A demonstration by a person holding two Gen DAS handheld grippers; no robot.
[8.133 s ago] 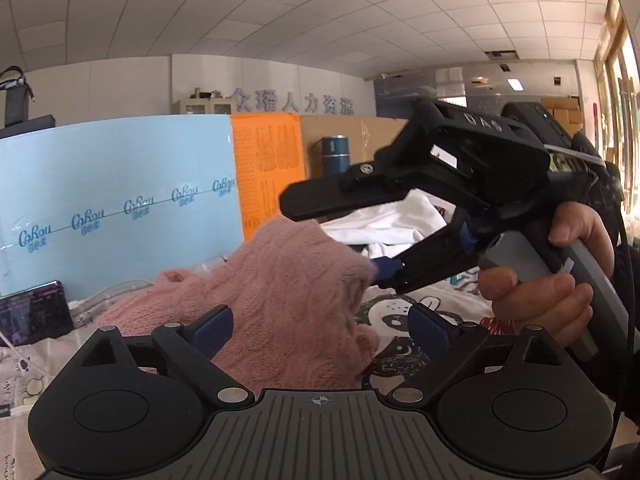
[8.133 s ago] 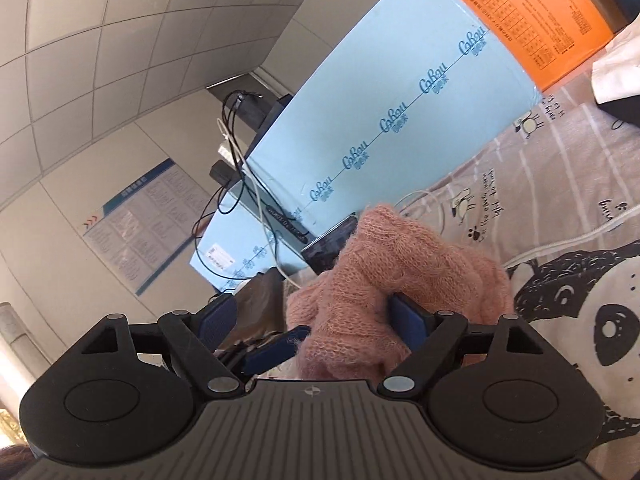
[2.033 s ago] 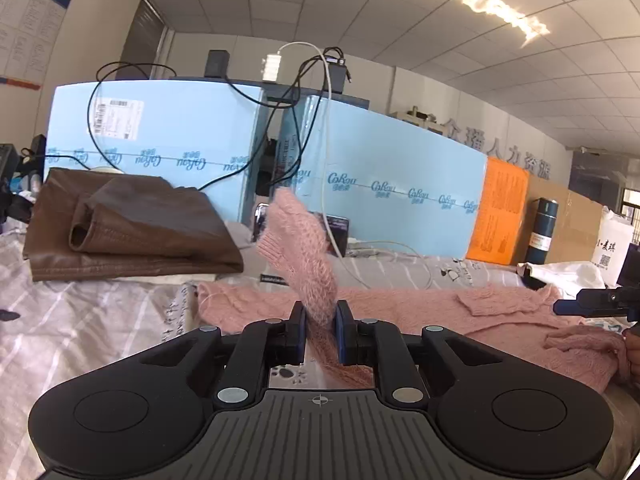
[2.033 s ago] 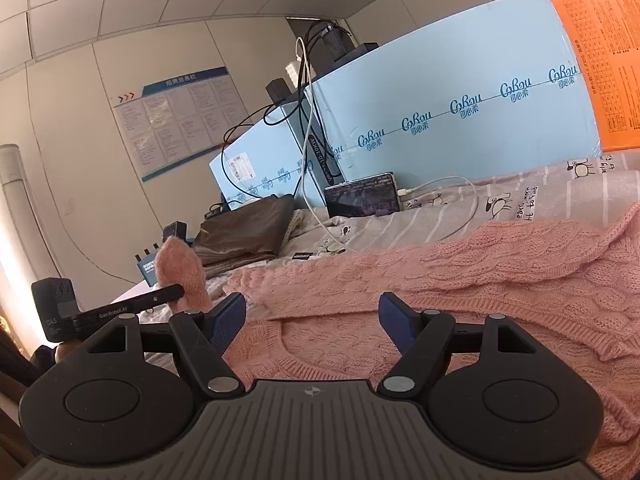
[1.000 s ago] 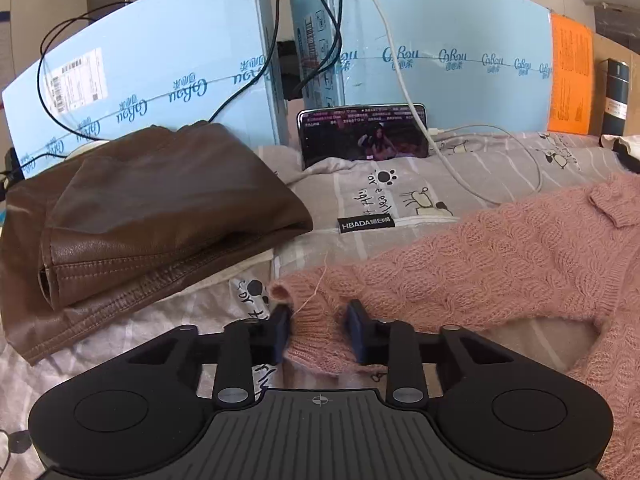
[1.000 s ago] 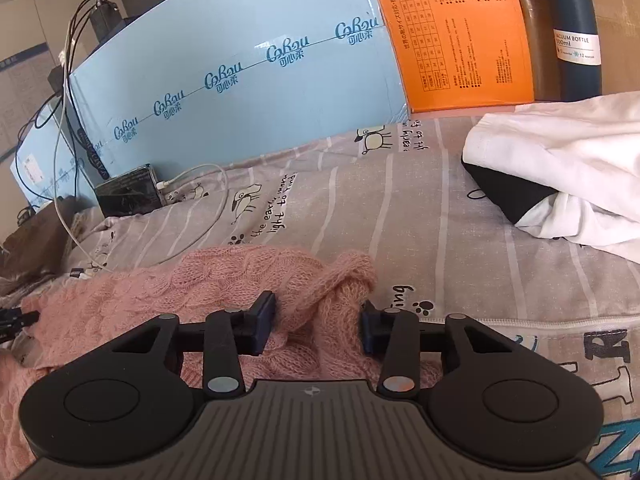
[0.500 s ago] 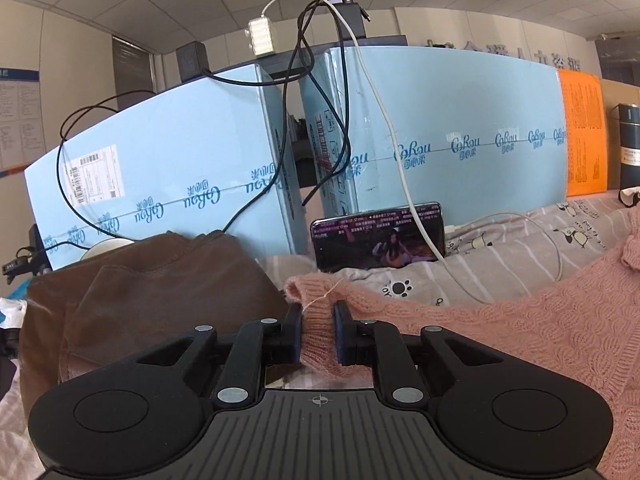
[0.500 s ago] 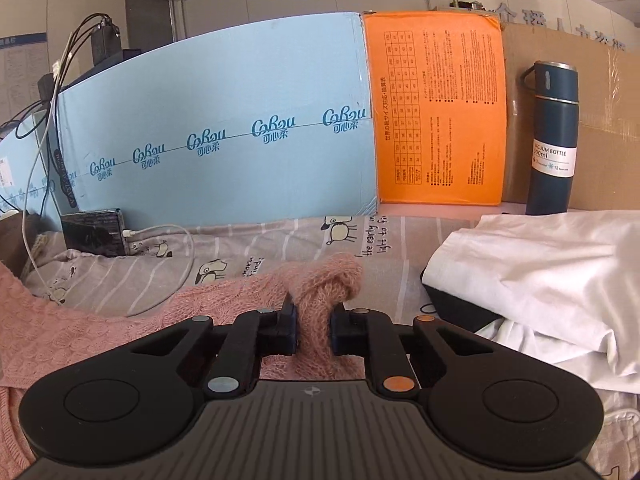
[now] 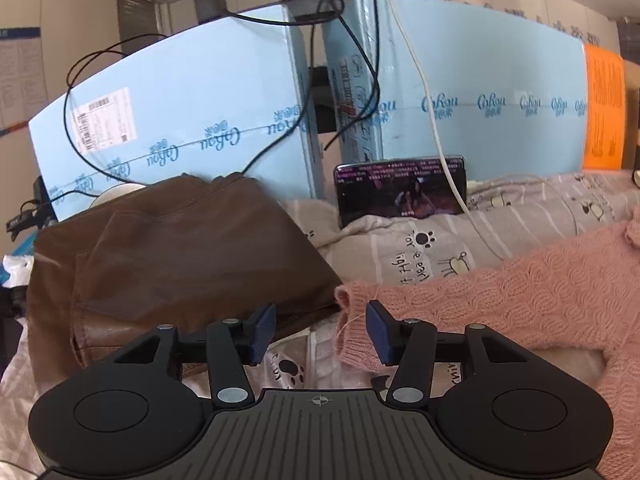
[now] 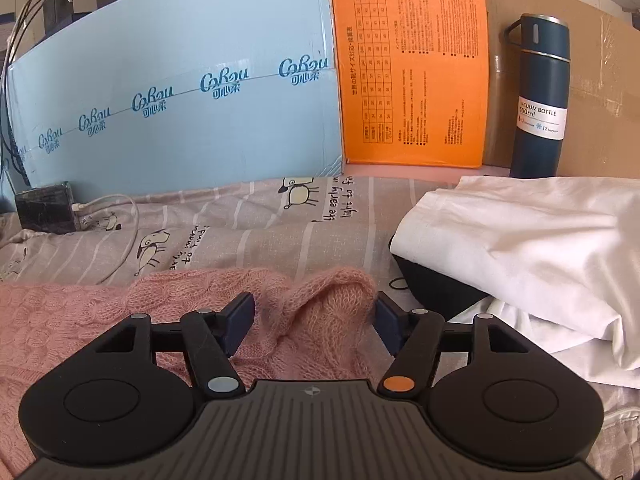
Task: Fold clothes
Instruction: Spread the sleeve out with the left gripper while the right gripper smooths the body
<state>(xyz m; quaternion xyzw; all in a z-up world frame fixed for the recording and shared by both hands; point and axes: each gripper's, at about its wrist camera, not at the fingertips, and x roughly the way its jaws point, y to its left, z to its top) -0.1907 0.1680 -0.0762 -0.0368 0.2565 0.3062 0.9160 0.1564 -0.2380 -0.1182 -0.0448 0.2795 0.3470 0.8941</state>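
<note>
The left gripper (image 9: 320, 332) has its fingers (image 9: 262, 332) spread wide and grips nothing; the cuff of a pink sweater (image 9: 500, 292) lies slack between them, just beside the right-hand finger. The right gripper (image 10: 312, 322) is also wide apart, with a raised fold of the same sweater (image 10: 320, 308) standing loose in the gap, brushing the right-hand finger. The sweater lies spread over a grey striped sheet (image 9: 400, 256) printed with cartoon animals, which covers the tabletop. Just beside the cuff, toward the left edge, sits a folded brown leather jacket (image 9: 172, 252). Behind the cuff a phone (image 9: 400, 190) leans upright with its screen lit, and a white cable (image 9: 432, 92) hangs down across it. Along the far edge stand pale blue boards (image 10: 180, 92) with printed lettering, then an orange sheet (image 10: 412, 68) against brown cardboard. A dark blue vacuum bottle (image 10: 540, 96) stands upright near the far right corner. In front of it lies a heap of white cloth (image 10: 520, 248) over something black, near the sweater's fold but apart from it.
</note>
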